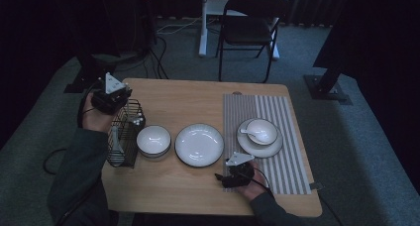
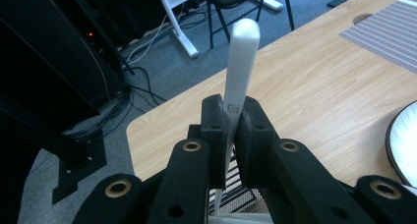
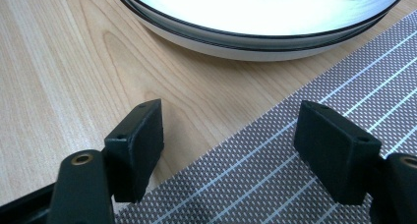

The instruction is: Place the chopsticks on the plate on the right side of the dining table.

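My left gripper [image 1: 123, 101] [image 2: 232, 118] hovers over a black wire basket [image 1: 125, 137] at the table's left edge. It is shut on the white handle of a utensil [image 2: 242, 62] that stands upright between the pads. The utensil's lower end is hidden behind the jaws. Another white utensil [image 1: 115, 141] lies in the basket. My right gripper [image 1: 221, 178] [image 3: 228, 135] rests low near the front edge, open with nothing between its fingers. It straddles the edge of the striped placemat [image 1: 285, 151] [image 3: 295, 175] and faces the large white plate [image 1: 199, 144] [image 3: 255, 17].
A small white bowl [image 1: 153, 139] sits between the basket and the large plate. On the placemat stands a saucer [image 1: 272, 145] that carries a bowl with a spoon [image 1: 250, 133]. A black folding chair [image 1: 247, 23] stands beyond the wooden table [image 1: 188, 97].
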